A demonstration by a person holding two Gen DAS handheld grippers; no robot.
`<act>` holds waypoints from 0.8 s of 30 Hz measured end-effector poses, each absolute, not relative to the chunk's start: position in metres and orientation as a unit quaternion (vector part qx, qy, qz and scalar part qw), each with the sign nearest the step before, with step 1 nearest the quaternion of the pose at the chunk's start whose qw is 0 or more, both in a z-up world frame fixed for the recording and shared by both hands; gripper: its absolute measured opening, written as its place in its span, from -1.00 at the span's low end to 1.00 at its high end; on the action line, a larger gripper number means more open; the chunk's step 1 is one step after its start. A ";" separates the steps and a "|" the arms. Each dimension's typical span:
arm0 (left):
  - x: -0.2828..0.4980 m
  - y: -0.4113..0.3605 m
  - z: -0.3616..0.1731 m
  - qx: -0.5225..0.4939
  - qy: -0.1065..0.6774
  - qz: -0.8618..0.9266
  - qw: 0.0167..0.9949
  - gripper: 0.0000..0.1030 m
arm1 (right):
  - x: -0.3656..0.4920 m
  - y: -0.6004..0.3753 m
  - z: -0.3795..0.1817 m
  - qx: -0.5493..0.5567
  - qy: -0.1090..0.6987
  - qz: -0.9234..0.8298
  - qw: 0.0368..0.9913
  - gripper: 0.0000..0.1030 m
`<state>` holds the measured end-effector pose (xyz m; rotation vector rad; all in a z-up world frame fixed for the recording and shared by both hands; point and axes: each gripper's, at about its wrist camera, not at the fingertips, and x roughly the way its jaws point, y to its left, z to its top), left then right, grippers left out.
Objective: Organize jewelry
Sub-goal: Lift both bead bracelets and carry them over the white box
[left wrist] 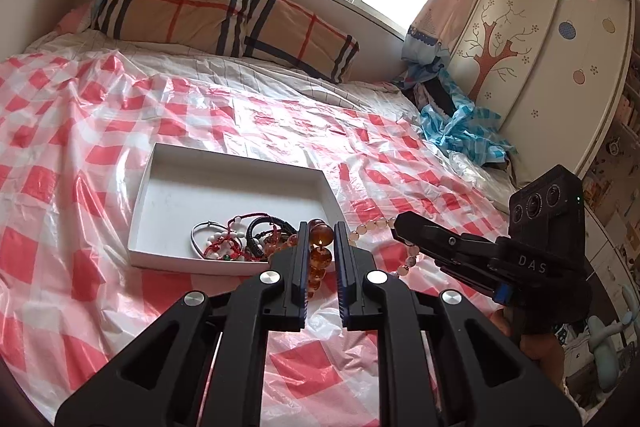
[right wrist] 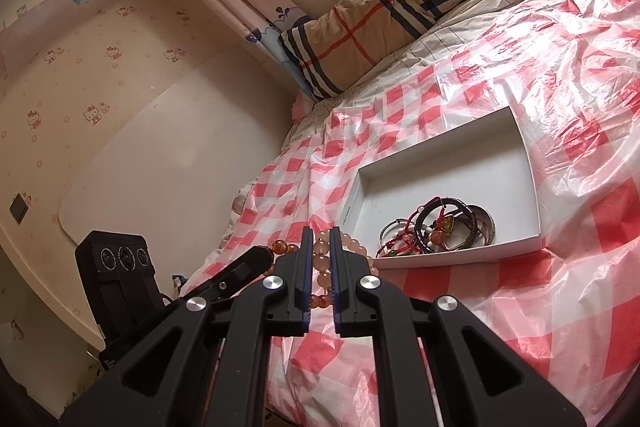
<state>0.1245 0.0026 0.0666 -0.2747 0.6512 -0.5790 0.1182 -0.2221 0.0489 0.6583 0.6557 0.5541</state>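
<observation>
- On the bed, over the red-and-white checked plastic sheet (left wrist: 100, 131), stands a shallow white box (left wrist: 240, 183), and a small heap of bracelets (left wrist: 240, 239) already lies in its near corner.
- Risk one, in my judgement: the amber bead bracelet (left wrist: 320, 251) sits between the fingers of the left tongs (left wrist: 323, 227) with a little gap at the sides, so it could slip out and fall on the sheet short of the box.
- Risk two: the pale pink bead bracelet (right wrist: 322, 259) hangs in loops, and one loop could catch on the box edge or on the other tongs, because the two tools are close to each other.
- Risk three: the sheet is slippery and wrinkled, so a push on the box wall could shift the box.
- Left tongs: narrowly apart, around the amber beads; whether they really press the beads, I cannot tell.
- Right tongs (right wrist: 321, 239): nearly closed on the pale pink bead bracelet, the beads filling the slot between the fingers, so I judge it as grasped.
- Both bracelets are just beside the near wall of the box, not yet inside.
</observation>
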 end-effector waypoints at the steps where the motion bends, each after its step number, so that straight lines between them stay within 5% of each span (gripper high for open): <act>1: 0.128 0.002 0.066 -0.132 0.314 -0.279 0.898 -0.79 | 0.121 -0.222 0.048 0.314 0.311 0.263 0.857 -0.83; 24: 0.190 -0.013 0.035 -0.119 0.313 -0.257 0.907 -0.79 | 0.178 -0.224 0.019 0.316 0.313 0.232 0.865 -0.83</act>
